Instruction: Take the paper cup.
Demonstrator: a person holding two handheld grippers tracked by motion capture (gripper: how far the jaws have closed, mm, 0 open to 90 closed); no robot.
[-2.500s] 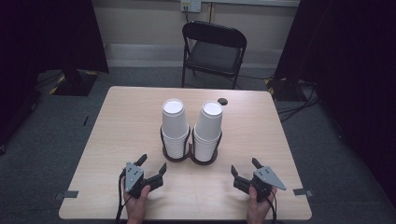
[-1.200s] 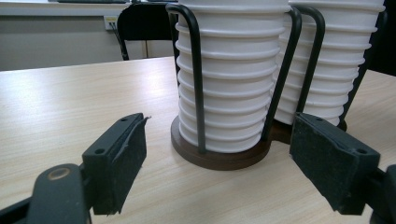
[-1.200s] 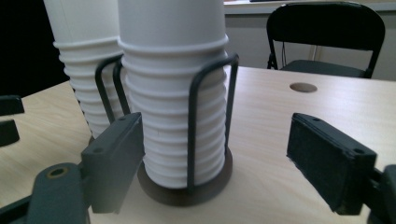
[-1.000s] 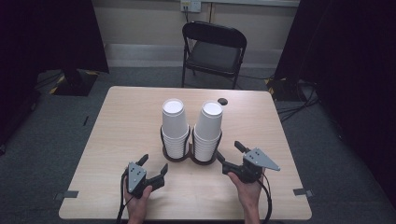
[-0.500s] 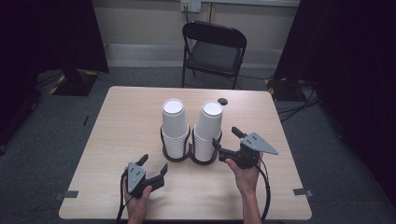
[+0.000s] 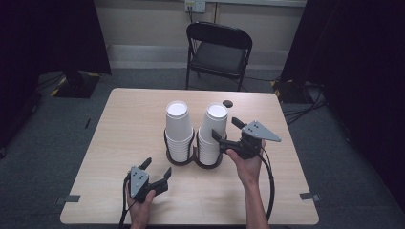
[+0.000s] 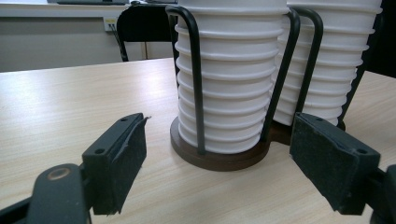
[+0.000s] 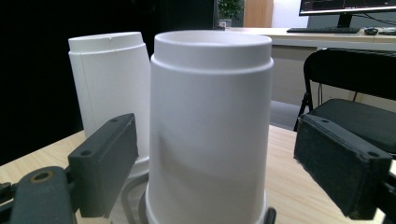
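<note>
Cups in two white stacks stand in a black wire holder [image 6: 193,160] near the table's [image 6: 119,133] middle. My right gripper [image 6: 228,130] is raised beside the right cup stack [image 6: 212,129], jaws spread wide on either side of its top cup without touching it. My left gripper [image 6: 156,170] sits low near the front edge, jaws likewise apart, facing the left cup stack [image 6: 178,129] across bare wood. Open tabletop lies all around the holder.
</note>
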